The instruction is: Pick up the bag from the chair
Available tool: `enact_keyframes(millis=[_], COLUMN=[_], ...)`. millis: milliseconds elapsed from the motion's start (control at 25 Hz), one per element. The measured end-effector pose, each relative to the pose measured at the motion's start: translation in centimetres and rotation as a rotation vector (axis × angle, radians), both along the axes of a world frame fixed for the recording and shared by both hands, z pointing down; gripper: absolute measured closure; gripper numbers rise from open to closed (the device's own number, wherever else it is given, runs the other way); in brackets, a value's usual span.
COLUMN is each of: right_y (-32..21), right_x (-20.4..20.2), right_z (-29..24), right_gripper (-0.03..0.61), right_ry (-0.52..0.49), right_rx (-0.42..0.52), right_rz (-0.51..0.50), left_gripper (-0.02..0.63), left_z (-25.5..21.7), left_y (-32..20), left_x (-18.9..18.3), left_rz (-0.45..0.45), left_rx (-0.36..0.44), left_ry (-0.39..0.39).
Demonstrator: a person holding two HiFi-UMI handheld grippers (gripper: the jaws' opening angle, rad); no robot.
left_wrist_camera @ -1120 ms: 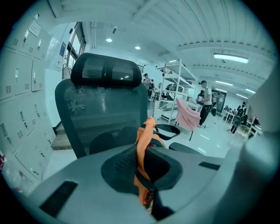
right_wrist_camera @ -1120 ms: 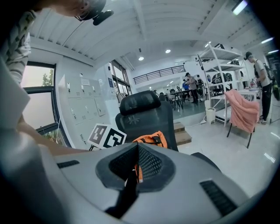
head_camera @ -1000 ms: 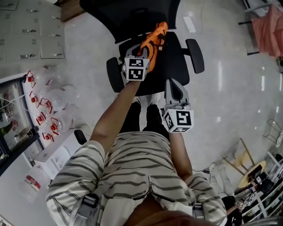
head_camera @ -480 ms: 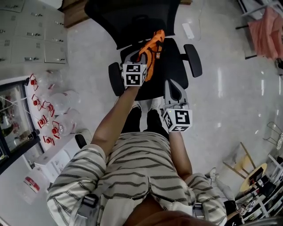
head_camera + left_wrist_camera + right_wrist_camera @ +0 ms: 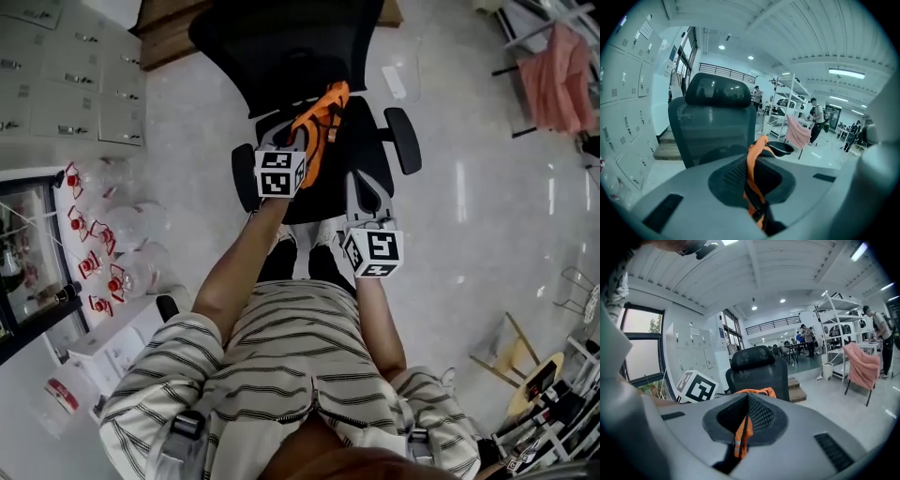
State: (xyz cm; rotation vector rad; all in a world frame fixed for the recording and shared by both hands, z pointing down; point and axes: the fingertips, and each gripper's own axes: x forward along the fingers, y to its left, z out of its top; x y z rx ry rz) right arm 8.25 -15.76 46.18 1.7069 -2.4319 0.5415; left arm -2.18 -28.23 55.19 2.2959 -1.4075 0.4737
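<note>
The orange bag (image 5: 319, 127) sits over the seat of the black chair (image 5: 380, 155), in front of its backrest. The left tool (image 5: 300, 139) has its jaws pressed together on an orange strap of the bag; the left gripper view shows that strap running up out of the closed seam. The right tool (image 5: 362, 180) points at the seat just beside the bag. Its jaws are also together, pinching an orange strip (image 5: 739, 439) with a pale band, which looks to be another of the bag's straps. The marker cube of the left tool (image 5: 696, 386) shows at that view's left. Clear bottles (image 5: 112, 272) with red labels stand on the floor to the left.
</note>
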Motion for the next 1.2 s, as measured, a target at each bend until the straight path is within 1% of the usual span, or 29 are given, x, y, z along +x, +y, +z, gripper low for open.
enact_keyframes(millis=[320, 480, 640, 1000, 1200], right_y=[-0.3, -0.7, -0.6, -0.8, -0.6], right_x=[-0.2, -0.4, -0.7, -0.4, -0.9], right_z=[-1.4, -2.1, -2.7, -4.3, -4.9], right_gripper=[0.560, 0.560, 0.560, 0.560, 0.560], right_ry=[-0.017, -0.023, -0.017, -0.022, -0.022], right_rx=[0.017, 0.029, 0.035, 0.063, 0.076], right_rz=[0.004, 0.009, 0.010, 0.014, 0.002], left_gripper=[0.583, 0.583, 0.583, 0.583, 0.583], left_z=[-2.9, -4.4, -5.5, -7.7, -9.3], left_y=[1.0, 1.2, 1.8, 3.0, 3.6], left_x=[-0.4, -0.5, -1.0, -1.4, -1.5], left_rz=[0.010, 0.022, 0.019, 0.023, 0.033], left_rx=[0.025, 0.046, 0.045, 0.065, 0.074], left_ry=[0.024, 0.021, 0.046, 0.069, 0.087])
